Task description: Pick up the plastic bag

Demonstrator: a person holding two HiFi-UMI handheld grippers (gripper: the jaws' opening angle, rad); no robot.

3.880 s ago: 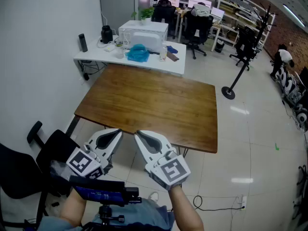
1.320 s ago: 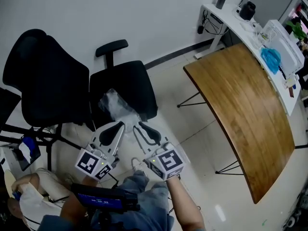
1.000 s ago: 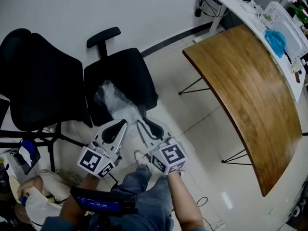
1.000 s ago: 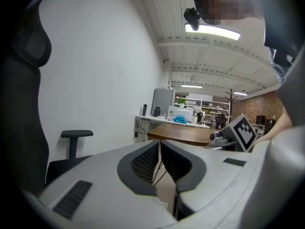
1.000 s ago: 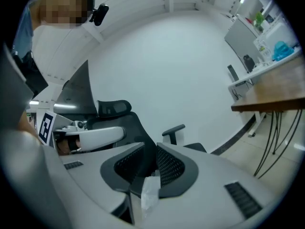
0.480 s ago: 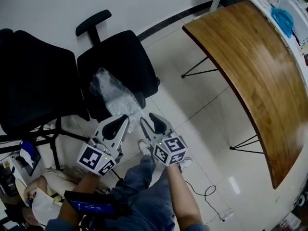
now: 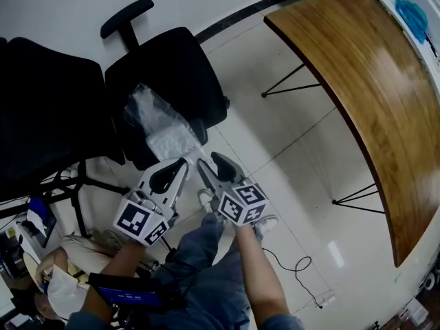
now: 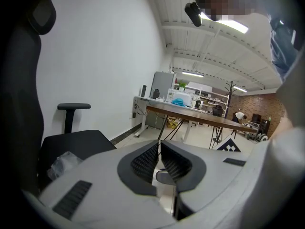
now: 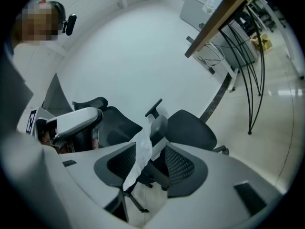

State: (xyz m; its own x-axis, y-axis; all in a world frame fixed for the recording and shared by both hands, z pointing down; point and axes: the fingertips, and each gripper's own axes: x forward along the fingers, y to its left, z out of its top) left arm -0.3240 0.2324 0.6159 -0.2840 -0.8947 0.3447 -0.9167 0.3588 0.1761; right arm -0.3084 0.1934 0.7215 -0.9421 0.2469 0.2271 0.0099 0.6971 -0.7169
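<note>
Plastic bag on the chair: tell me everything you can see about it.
The plastic bag is clear, crumpled film, lying loosely on the black chair seat with one end drooping over the seat's edge. The right gripper, whose jaws have just been opening, frames that end between open jaws, not clamping it.

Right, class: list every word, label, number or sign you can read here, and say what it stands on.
No readable text anywhere.
Grey left tool and grey right tool: cubes carry black-and-white square patterns, not words.
Blue-lit dark display strip below them: too blurred to read.
</note>
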